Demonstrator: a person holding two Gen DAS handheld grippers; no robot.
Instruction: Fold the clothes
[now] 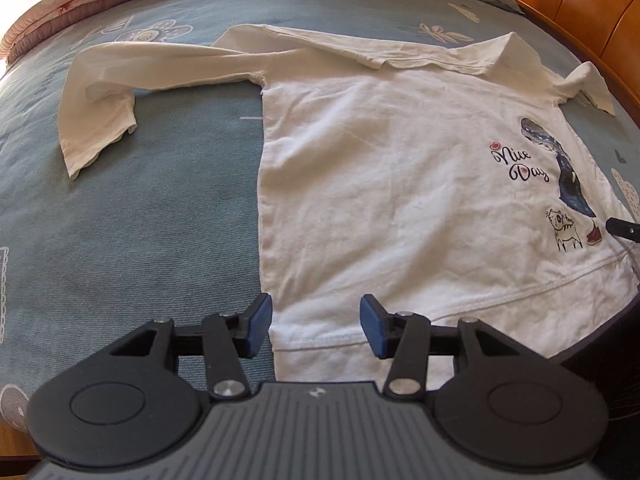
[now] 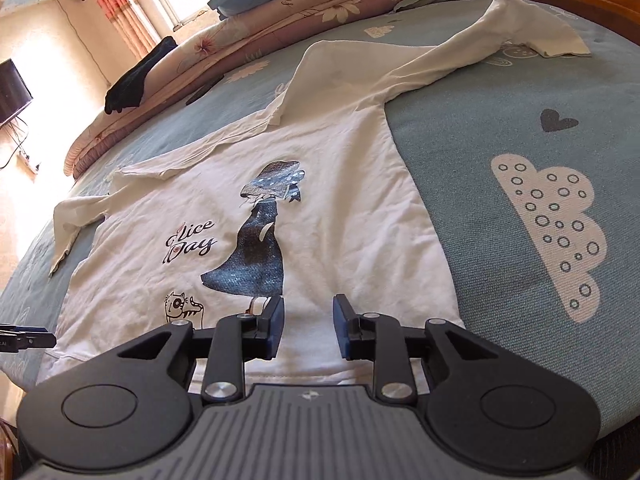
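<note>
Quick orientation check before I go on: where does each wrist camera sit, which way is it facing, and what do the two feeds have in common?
Left wrist: on the left gripper, jaws open over the hem's left corner of the white shirt, looking up the shirt toward its left sleeve and the collar; the right gripper's tip shows at the right edge.
Right wrist: on the right gripper, jaws open over the hem near its right corner, looking toward the stacked quilts and curtain; the left gripper's tip shows at the left edge.
Shared: the shirt, its printed figure and the blue bedspread.

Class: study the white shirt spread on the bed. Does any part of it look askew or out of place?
Yes. The shirt lies flat, but its top edge is folded over, and one sleeve bends back on itself.
</note>
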